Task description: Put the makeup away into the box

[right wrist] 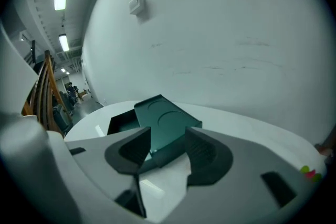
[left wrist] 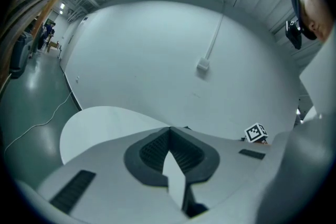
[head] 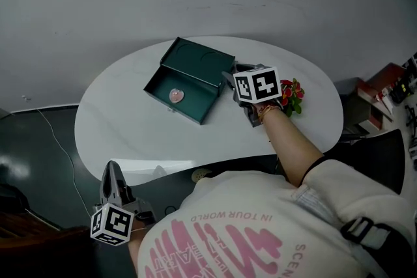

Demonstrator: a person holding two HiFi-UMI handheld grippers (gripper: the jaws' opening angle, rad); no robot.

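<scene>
The pink makeup (head: pixel 176 96) is seen lying inside the open green box (head: pixel 199 62), so stowing is judged done. The right tongs (right wrist: pixel 167 139) are held apart and empty at the box's 3 o'clock, probably for the lid. The left tongs (left wrist: pixel 169 136) are pressed together, idle off the tabletop (head: pixel 130 133) at 7 o'clock. The makeup is shown only by the head view, while the jaw states are settled by the gripper views.

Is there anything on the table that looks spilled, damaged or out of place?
Nothing stands out. The green box sits open on the white table with a pink heart-shaped item inside, and red flowers lie to its right. Nothing looks spilled or broken.
</scene>
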